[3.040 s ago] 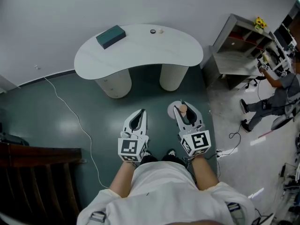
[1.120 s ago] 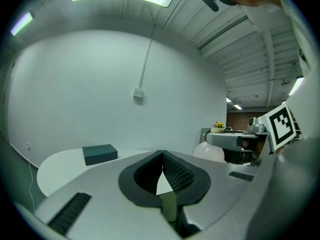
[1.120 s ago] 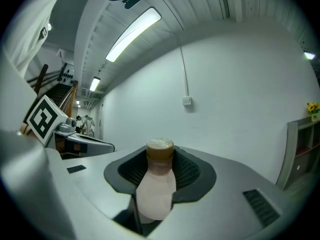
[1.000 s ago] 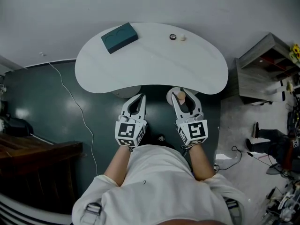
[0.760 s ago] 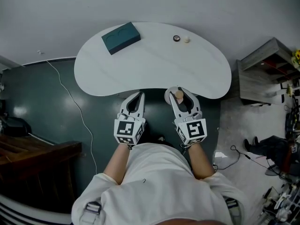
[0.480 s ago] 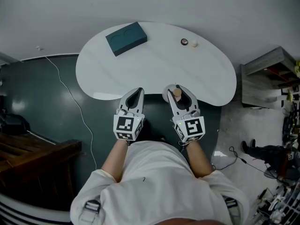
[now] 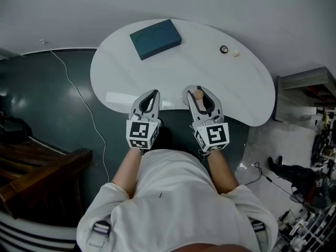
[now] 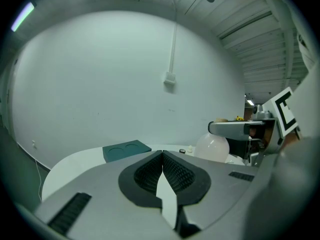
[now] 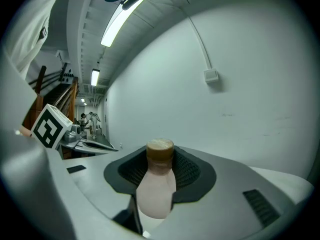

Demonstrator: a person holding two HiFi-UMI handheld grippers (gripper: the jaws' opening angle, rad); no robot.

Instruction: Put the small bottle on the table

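Note:
A small pale bottle [image 9: 156, 184] with a tan cap [image 7: 198, 94] stands upright between the jaws of my right gripper [image 7: 201, 96], which is shut on it. In the head view that gripper hovers over the near edge of the white kidney-shaped table [image 7: 236, 83]. My left gripper [image 7: 148, 100] is beside it at the same edge, shut and with nothing in it; its ribbed pads [image 8: 172, 173] meet. From the left gripper view the bottle [image 8: 214, 145] shows off to the right in the other gripper.
A dark teal block [image 7: 155, 38] with two round hollows lies at the table's far left. Two small round things [image 7: 229, 50] sit at the far right. A white cable [image 7: 86, 114] runs over the dark floor at left, wooden furniture [image 7: 37, 177] lower left, grey shelving [image 7: 307, 91] right.
The view has closed in on the table. Both grippers have gone from over the floor to over the table's near edge. The bottle stays gripped in the right one.

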